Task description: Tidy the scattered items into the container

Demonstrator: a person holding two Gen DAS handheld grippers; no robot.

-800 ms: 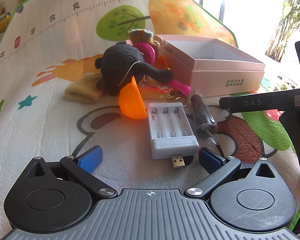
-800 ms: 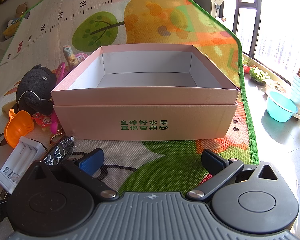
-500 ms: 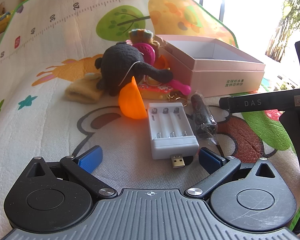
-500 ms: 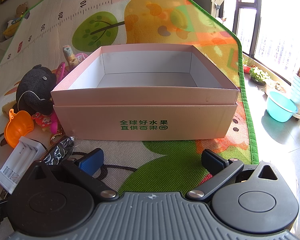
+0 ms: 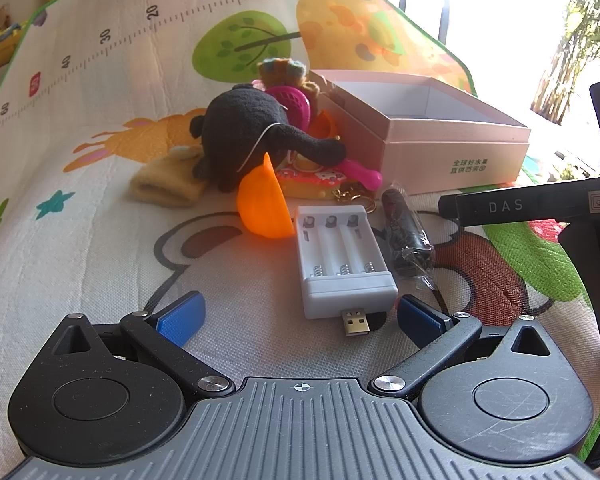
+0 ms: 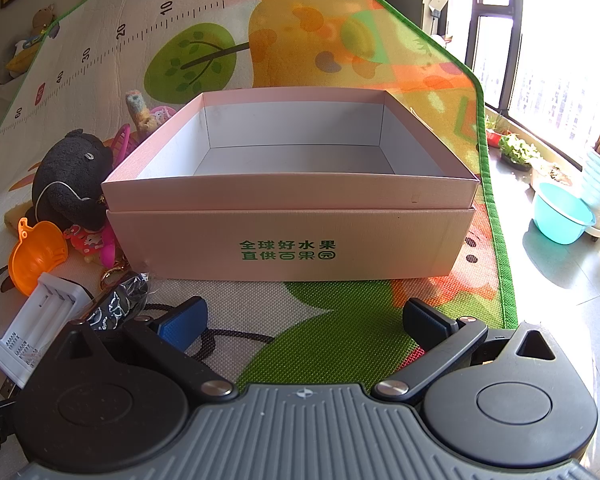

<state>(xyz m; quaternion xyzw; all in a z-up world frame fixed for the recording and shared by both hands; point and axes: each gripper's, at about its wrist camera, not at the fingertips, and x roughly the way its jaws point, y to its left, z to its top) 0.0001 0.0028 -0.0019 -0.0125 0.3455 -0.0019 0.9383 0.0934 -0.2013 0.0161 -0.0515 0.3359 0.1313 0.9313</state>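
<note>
An empty pink cardboard box (image 6: 288,240) (image 5: 452,156) stands on the play mat, straight ahead of my right gripper (image 6: 304,322), which is open and holds nothing. To the box's left lie scattered items: a black plush toy (image 5: 252,136) (image 6: 70,180), an orange funnel (image 5: 262,202) (image 6: 38,256), a white battery charger (image 5: 342,260) (image 6: 40,330), a dark wrapped roll (image 5: 406,232) (image 6: 118,304), a pink toy (image 5: 358,170) and a yellow cloth (image 5: 166,184). My left gripper (image 5: 300,316) is open, with the charger's USB plug just ahead between its fingers.
The colourful play mat (image 5: 100,220) ends at a green border (image 6: 500,248) on the right, with tiled floor, a turquoise basin (image 6: 562,218) and potted plants beyond. In the left wrist view, the right gripper's black body (image 5: 580,208) fills the right edge. A black cord (image 6: 236,338) lies on the mat.
</note>
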